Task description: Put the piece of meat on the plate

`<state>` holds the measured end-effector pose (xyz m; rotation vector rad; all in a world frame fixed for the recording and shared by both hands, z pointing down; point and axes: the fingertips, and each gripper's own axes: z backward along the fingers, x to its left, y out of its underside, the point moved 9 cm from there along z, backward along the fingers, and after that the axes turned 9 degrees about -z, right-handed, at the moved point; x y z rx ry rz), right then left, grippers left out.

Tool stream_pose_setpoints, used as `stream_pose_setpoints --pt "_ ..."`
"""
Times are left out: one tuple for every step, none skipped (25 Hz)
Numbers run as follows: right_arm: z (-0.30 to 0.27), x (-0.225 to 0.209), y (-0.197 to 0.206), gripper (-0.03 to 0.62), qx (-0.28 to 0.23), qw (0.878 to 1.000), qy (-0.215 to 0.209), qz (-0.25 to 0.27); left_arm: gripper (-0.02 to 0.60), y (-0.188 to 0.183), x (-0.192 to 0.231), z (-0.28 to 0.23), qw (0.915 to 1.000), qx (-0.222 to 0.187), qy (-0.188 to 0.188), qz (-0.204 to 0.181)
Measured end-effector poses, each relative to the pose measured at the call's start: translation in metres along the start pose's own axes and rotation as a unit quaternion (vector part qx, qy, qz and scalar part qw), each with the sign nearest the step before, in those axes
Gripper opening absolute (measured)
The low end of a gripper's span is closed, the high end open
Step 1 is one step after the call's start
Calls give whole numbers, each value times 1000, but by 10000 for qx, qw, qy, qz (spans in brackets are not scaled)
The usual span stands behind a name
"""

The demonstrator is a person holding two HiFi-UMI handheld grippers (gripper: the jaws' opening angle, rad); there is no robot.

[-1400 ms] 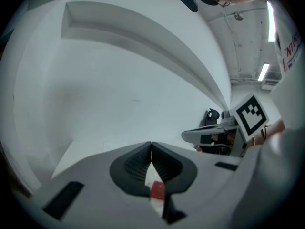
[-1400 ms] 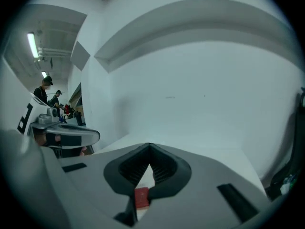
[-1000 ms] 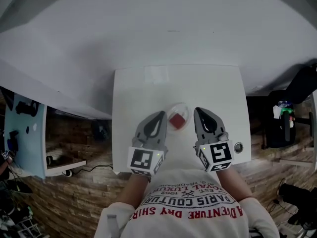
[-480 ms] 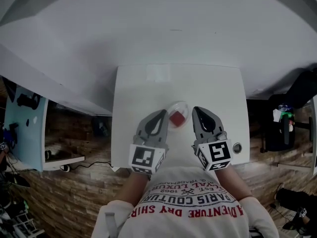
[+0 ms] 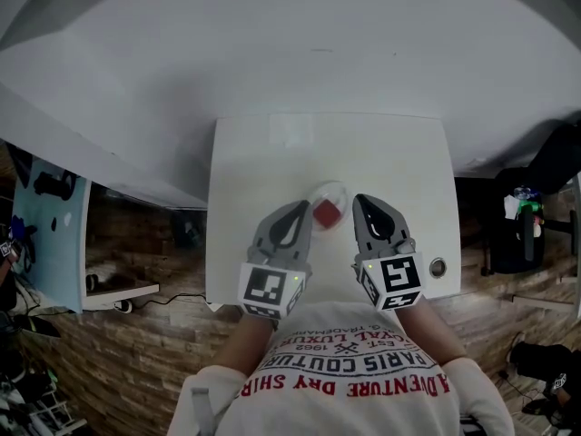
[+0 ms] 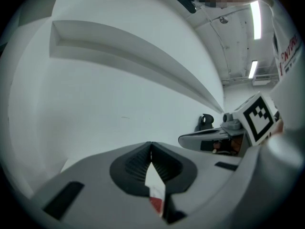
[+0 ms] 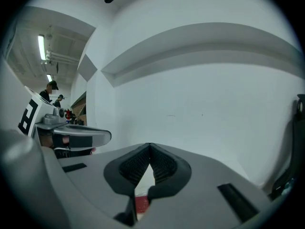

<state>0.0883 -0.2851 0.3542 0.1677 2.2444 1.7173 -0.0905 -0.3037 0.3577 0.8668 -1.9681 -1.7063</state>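
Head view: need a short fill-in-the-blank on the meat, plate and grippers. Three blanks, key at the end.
1. The red piece of meat lies on the clear ____.
2. The plate stands on the white table, ____ the tips of the two grippers.
3. The left gripper and the right gripper both have their jaws ____, with nothing held.
Missing words: plate; between; shut.
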Motion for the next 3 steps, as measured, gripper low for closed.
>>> stream_pose_setpoints --pt "-1 0 1 12 21 10000 -3 5 6 0 0 0 10000 5 -2 5" --pt "-1 0 1 12 48 10000 -4 15 6 0 1 -1 10000 8 -4 12" --pt "-2 0 1 12 77 10000 -3 27 6 0 1 -1 10000 11 -5 20"
